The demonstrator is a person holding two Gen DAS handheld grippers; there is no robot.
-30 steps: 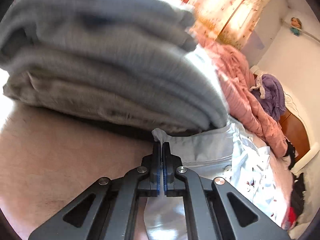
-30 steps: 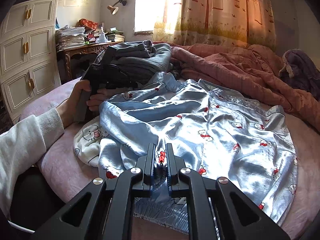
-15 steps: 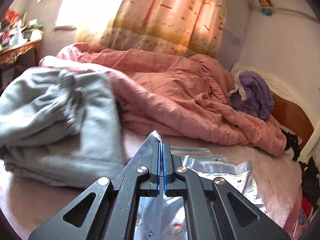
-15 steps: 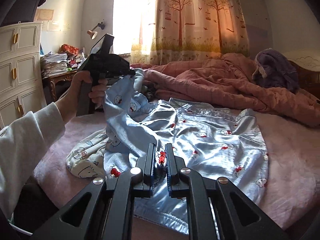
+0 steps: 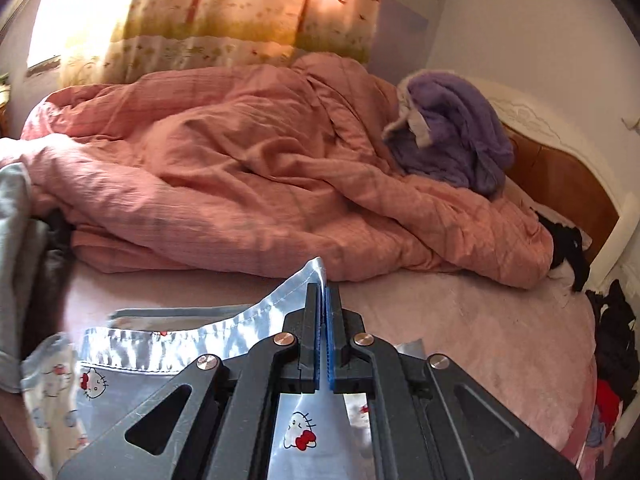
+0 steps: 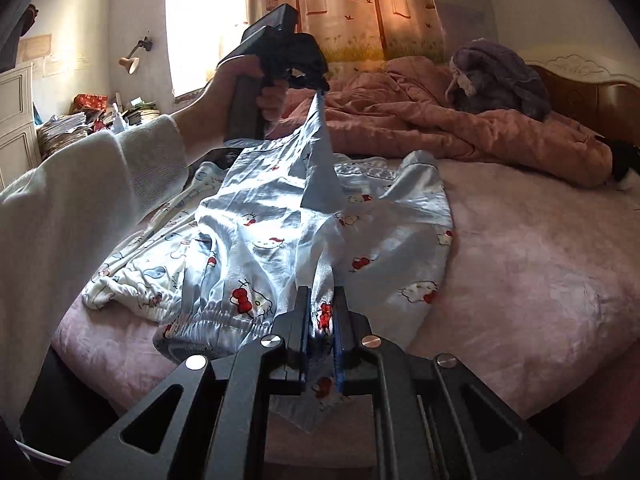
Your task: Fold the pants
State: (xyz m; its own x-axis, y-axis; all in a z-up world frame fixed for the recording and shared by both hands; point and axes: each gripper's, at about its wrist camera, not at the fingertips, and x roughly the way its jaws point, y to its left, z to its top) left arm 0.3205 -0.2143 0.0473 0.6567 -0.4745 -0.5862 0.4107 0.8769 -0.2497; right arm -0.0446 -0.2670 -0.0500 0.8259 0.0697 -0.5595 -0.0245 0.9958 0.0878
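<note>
Over the pink bed [image 6: 540, 264], lifting one corner of the shiny blue pants [image 6: 280, 220] high with the left gripper [image 6: 321, 87], clamped tight on the thin hem near 12 o'clock in the right wrist view. Pinching the stretchy waist end with the right gripper [image 6: 322, 314] down at 6 o'clock, almost closed, with a thick bunch of cloth between its pads. Probably folding one leg over the other. To do it well: keep both pinches firm, carry the raised corner across toward 3 o'clock, pull the cloth smooth between the two holds, lay edge on edge, and let go only once flat on the bed. Mind the slippery cloth, likely to slide out of a loose pinch or to bunch up in the middle. Shown only from the right wrist: the hand [image 6: 248, 92] and white sleeve [image 6: 100, 184] at 9 o'clock, the pants from end to end, and a white printed cloth [image 6: 132, 276] peeking out at 8 o'clock. Shown only from the left wrist: a close look at the stitched hem poking past the closed pads, a grey clothes pile [image 5: 16, 240] at 9 o'clock, and dark clothes [image 5: 612, 340] hanging off the bed at 3 o'clock. Shown from both: the pink quilt [image 5: 240, 168] and a purple bundle [image 5: 452, 136] toward 1 o'clock.
</note>
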